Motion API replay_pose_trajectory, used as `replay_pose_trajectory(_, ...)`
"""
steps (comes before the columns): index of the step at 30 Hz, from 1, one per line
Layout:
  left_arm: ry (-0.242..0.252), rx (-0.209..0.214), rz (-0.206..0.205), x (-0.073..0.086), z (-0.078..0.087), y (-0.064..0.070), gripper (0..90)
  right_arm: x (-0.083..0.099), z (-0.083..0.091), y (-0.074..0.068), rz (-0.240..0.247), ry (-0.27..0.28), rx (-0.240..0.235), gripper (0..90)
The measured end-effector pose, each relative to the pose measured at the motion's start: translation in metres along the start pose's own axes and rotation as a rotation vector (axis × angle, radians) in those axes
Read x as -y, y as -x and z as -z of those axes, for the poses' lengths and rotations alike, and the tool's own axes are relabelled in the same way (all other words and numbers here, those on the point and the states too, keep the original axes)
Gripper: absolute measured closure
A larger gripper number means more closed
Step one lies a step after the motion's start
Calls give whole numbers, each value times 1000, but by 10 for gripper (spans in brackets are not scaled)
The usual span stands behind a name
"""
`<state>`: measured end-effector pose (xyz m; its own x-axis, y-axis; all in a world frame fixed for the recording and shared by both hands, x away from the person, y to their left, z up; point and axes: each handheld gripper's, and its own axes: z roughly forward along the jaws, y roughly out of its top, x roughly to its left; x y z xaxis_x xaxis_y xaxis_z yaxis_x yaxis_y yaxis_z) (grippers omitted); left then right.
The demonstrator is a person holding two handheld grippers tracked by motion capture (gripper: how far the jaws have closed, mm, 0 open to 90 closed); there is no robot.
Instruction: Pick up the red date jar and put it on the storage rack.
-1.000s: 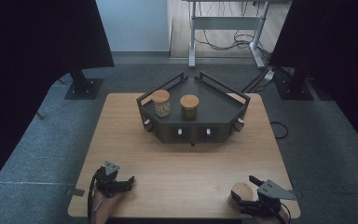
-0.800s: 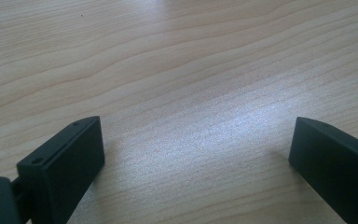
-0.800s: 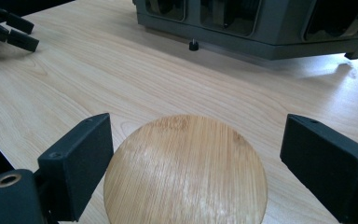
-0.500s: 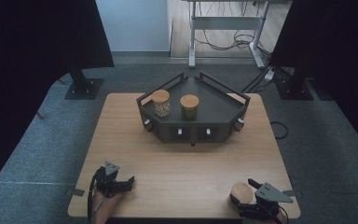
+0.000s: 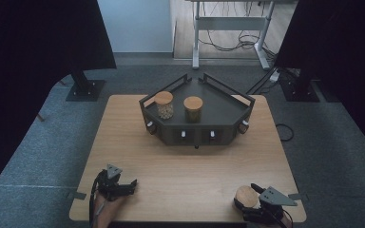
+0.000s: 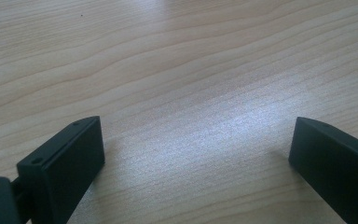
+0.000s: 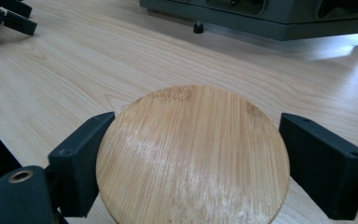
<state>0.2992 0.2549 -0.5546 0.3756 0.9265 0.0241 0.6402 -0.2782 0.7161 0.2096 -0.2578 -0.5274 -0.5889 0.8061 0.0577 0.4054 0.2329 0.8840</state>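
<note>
Bamboo-lidded jar (image 7: pixel 192 156) stands at the near right corner of the desk (image 5: pixel 190 171), between the jaws of the right claw (image 5: pixel 253 201).

1. Left claw (image 5: pixel 132 183): rests near the near left corner of the desk, jaws spread wide over bare wood, holding nothing. It lies well apart from the jar.
2. Tray (image 5: pixel 218 102): sits at the far middle of the desk and carries two further lidded jars (image 5: pixel 164 104) side by side.
3. Right claw: the round lid fills the gap. The left jaw touches its rim; a thin gap shows at the right jaw, so the grip looks not yet firm.

Judgement: the right hand is the nearer one. The jar stands upright, and the tray lies ahead and to the left.
</note>
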Motion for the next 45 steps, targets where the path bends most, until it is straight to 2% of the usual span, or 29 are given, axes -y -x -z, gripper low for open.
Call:
replay_pose_trajectory(7, 0, 0, 0, 0, 0, 0, 29, 2, 0, -2, 6, -19, -21, 217)
replay_pose_trajectory(26, 0, 0, 0, 0, 0, 0, 29, -1, -3, -8, 3, -20, 17, 227)
replay_pose_trajectory(37, 0, 0, 0, 0, 0, 0, 29, -13, -3, -11, 7, -3, 32, 227)
replay_pose_trajectory(45, 0, 0, 0, 0, 0, 0, 29, -24, -2, -9, -13, 6, 46, 227)
